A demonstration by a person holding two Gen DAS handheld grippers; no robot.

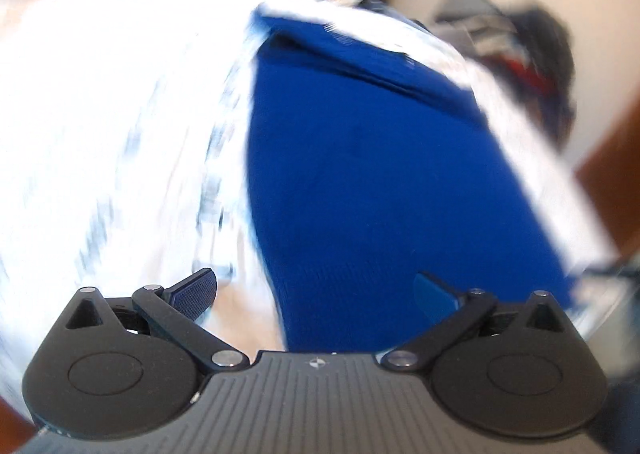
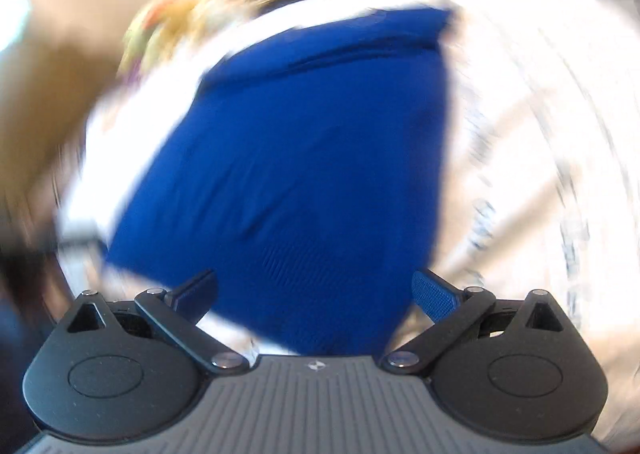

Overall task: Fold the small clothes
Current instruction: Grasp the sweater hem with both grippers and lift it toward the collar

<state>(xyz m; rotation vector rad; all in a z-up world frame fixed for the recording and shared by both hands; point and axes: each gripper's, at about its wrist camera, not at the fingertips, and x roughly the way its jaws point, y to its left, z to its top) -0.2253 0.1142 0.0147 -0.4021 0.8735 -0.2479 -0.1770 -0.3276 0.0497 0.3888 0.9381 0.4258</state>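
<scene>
Both tongs stand apart and hold nothing: left tongs [image 1: 316,294], right tongs [image 2: 316,294]. Blue garment [image 1: 360,181] begins between each pair's tips and runs straight ahead, long axis away from them, on a white patterned sheet [image 1: 120,133]. Folded far edge [image 2: 332,37] lies beyond; neither looks clearly nearer.

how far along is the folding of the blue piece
Done: the blue garment lies spread on the white patterned cloth, and its far edge looks doubled over, though blur makes that uncertain. In hand: nothing; the left hand-held gripper and the right hand-held gripper are both open, with the garment's near edge between their fingers. Left: gripping that edge and folding it over.
</scene>
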